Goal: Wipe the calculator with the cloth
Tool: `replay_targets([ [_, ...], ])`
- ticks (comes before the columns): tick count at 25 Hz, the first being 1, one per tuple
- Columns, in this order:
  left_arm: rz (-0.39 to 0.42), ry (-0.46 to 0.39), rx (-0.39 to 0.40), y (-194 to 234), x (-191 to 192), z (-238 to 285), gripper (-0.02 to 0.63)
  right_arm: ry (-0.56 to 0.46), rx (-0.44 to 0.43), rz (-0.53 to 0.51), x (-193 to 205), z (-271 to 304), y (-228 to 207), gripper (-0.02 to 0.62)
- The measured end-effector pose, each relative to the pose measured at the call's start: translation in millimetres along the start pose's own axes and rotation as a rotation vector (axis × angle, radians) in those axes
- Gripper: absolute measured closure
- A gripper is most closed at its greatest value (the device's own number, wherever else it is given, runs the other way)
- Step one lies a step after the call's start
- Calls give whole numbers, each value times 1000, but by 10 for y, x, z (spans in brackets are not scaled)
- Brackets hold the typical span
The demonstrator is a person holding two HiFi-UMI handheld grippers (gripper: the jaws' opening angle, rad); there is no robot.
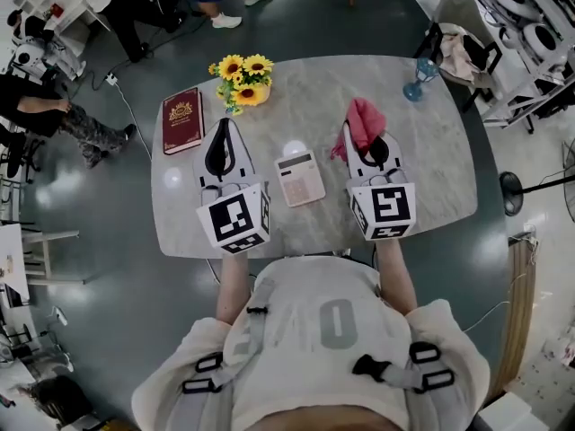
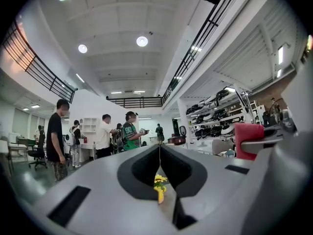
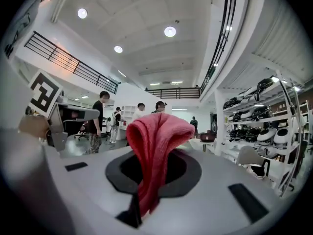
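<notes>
Calculator (image 1: pixel 299 178): lying flat and face up on grey table (image 1: pixel 431 151), sitting between both grippers, touching neither.
Left gripper (image 1: pixel 224 124): hovering just left of calculator, pointing level across room, jaws pressing fully together, gripping nothing.
Right gripper (image 1: pixel 367 133): hovering just right of calculator, pointing level, jaws clamping down on cloth.
Cloth (image 3: pixel 155 146): red-pink, bunching up out of right gripper's tips and drooping over them, hanging right of calculator and a bit beyond it, well apart from it.
Sunflowers (image 1: pixel 243 77): standing beyond calculator and to its left, peeking through slot behind left gripper's tips in left gripper view.
Red book (image 1: pixel 182 119): lying flat left of calculator, past left gripper.
Blue glass (image 1: pixel 416 79): standing upright well beyond calculator and to its right, near table's far edge.
People (image 2: pixel 105 136): standing around on floor, well apart from calculator, beyond table.
</notes>
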State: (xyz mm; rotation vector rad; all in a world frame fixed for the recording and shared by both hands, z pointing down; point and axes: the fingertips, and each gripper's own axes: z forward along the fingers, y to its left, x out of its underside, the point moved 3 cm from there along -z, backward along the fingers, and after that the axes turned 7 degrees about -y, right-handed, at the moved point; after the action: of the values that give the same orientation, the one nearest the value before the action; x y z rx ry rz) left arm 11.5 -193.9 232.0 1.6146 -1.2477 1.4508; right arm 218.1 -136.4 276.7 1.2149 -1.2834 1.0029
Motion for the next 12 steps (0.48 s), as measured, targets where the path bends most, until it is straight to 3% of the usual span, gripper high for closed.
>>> replay_targets([
  [12, 27, 19, -30, 29, 38, -73, 584, 28, 22, -22, 97, -132, -58, 540],
])
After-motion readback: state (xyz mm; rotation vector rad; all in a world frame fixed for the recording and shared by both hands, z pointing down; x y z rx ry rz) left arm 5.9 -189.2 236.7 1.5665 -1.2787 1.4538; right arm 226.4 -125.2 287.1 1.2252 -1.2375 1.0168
